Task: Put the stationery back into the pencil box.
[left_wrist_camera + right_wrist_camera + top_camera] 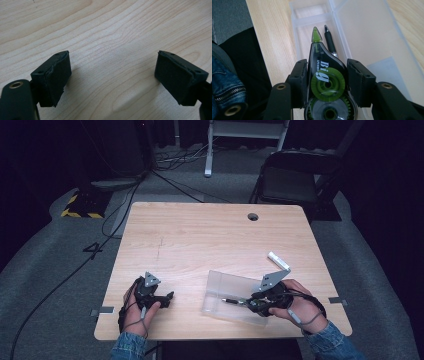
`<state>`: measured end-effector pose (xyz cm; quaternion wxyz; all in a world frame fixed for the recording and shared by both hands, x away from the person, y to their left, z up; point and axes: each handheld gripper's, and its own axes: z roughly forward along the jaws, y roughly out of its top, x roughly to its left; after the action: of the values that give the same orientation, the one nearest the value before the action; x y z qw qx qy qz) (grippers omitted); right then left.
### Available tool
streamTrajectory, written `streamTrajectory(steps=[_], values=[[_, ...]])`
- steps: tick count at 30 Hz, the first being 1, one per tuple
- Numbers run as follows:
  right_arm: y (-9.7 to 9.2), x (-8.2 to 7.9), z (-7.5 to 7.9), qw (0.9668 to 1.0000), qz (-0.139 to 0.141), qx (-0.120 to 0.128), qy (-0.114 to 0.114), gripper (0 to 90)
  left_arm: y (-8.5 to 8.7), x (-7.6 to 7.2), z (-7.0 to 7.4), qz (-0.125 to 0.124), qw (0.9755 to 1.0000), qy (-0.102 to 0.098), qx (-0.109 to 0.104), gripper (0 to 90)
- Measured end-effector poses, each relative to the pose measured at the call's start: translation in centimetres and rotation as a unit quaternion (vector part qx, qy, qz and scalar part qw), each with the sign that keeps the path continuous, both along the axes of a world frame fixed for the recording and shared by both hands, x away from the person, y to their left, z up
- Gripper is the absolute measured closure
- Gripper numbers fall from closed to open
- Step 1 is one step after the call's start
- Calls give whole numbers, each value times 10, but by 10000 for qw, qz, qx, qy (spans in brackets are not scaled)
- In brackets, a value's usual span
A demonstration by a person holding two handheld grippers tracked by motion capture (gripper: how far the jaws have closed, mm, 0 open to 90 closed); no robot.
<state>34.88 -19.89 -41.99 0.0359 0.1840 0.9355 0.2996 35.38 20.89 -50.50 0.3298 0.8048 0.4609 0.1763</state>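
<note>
The right gripper [325, 80] is clamping a green-and-black correction tape dispenser [324, 75] over the clear tray [220, 292], a pen [330, 41] just beside its tip. At nine o'clock, the left gripper [112, 75] is gaping wide, empty, over the table [200, 235].

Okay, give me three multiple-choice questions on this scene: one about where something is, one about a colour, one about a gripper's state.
1. Where does the pen lie?
A. in the clear tray
B. on the folding chair
C. on the floor

2. What colour is the tip of the correction tape dispenser?
A. red
B. green
C. white

3. What is the state of the left gripper?
A. shut on the pen
B. shut on the tray
C. open over bare table

Answers: 1 A, the right gripper view shows the pen inside a tray compartment. 2 B, the pointed tip and reels are green. 3 C, its jaws stand wide apart with only wood between them.
</note>
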Motion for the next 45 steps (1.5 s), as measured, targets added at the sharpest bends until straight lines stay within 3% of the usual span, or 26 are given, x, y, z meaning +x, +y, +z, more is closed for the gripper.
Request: streamTrajectory(steps=[16,45], values=[[11,1,-20,9991,269,-312,138,533,0,0,0,-1,10000,0,11,142],[13,5,-36,9974,424,-493,310,530,0,0,0,-2,10000,-1,5,142]])
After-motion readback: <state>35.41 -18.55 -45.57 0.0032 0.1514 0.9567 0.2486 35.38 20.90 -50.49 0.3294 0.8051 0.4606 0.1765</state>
